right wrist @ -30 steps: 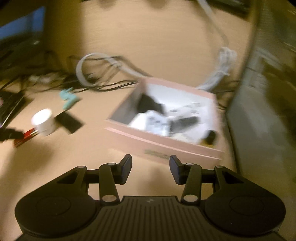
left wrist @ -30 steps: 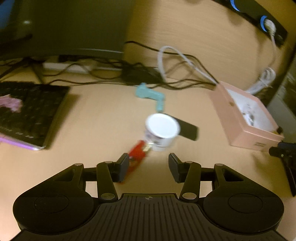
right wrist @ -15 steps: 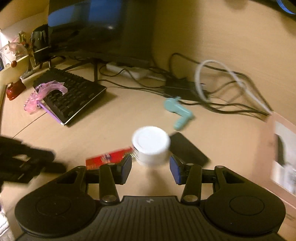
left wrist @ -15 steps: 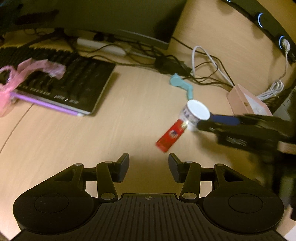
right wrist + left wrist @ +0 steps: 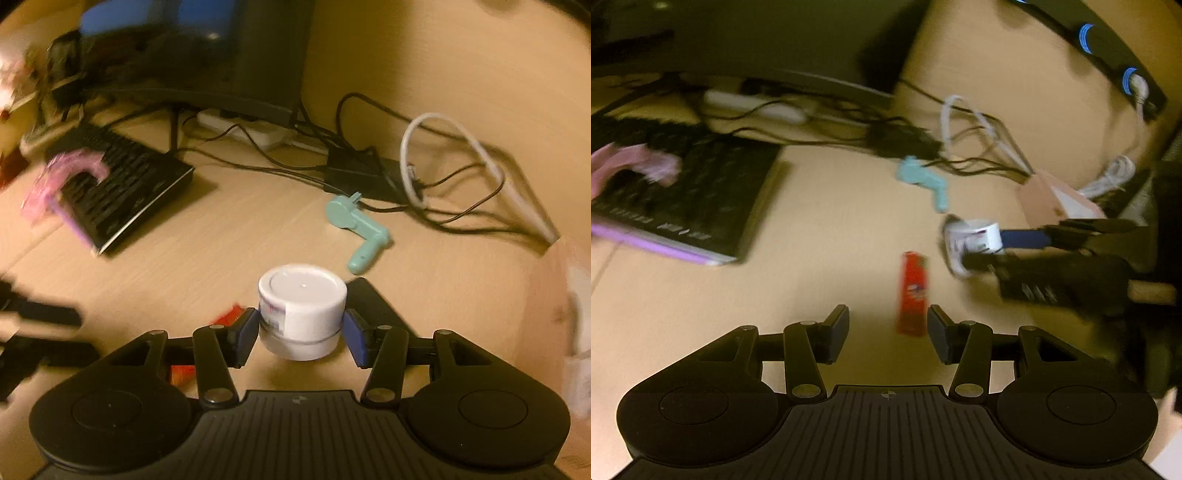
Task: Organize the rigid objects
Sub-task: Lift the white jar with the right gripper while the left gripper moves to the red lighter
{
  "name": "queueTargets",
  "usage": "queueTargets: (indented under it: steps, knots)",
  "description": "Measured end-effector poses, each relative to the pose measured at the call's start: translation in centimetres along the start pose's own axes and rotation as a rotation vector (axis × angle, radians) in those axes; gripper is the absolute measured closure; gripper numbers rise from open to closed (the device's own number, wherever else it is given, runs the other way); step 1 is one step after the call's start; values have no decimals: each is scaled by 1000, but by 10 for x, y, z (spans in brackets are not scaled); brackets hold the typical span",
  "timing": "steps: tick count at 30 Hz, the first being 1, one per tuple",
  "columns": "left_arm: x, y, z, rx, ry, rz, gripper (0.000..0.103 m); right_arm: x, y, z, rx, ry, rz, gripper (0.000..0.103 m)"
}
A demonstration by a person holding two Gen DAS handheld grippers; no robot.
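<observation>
Left wrist view: my left hand-held gripper (image 5: 888, 334) was spread wide with nothing between the fingers, low over the surface (image 5: 820, 236). The red packet (image 5: 913, 293) lay flat just ahead, its near end by my right-side finger, at about 1 o'clock from the gap. At 2 o'clock my right hand-held gripper (image 5: 964, 245) was clamped around the white jar (image 5: 973, 236); blurred, but the jar looked tipped on its side in this view. The teal tool (image 5: 925, 181) lay loose at 12 o'clock by the cables (image 5: 964, 162). The pink box (image 5: 1060, 201) sat at 2 o'clock, beyond the jar; its contents were not visible here. The keyboard (image 5: 683, 199) was at 10 o'clock.

Right wrist view: my right hand-held gripper (image 5: 300, 334) gripped the white jar (image 5: 302, 310), both pads touching its sides. I could not tell whether the jar was lifted off the surface. A black flat object (image 5: 373, 299) lay just behind it at 1 o'clock, the teal tool (image 5: 358, 229) further at 1 o'clock, and part of the red packet (image 5: 231, 314) showed at 10 o'clock.

Progress, my judgement: early to middle. The jar was grasped but not placed. The packet, teal tool and black object all remained loose, probably meant for the box.
</observation>
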State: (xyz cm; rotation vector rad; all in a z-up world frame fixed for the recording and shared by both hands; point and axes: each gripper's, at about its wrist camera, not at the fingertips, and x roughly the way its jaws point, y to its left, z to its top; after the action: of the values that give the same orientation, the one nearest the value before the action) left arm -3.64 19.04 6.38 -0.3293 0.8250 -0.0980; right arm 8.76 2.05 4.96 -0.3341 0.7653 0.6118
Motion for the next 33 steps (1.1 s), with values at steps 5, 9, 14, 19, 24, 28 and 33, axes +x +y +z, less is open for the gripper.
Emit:
queueTargets:
  steps: [5,9,14,19,24,28,33]
  knots:
    - [23,-25,2,24,4,-119,52,-41,1,-20,-274,126,-127,71]
    - [36,-44,-2,40,13,-192,52,-58,-15,-32,-272,172,-190,73]
    - [45,-63,-9,75,44,-238,52,-88,-40,-41,-108,112,-213,70]
    - [53,-85,-4,108,60,-267,52,-120,-62,-78,71,74,-236,49]
    - [55,-97,0,147,95,-223,52,-107,-93,-96,424,-5,-247,49]
    - [51,-94,-1,174,125,-174,52,-85,-83,-88,450,-88,-280,49]
    - [42,-80,-2,159,109,-145,52,-56,-68,-80,300,-22,-371,65]
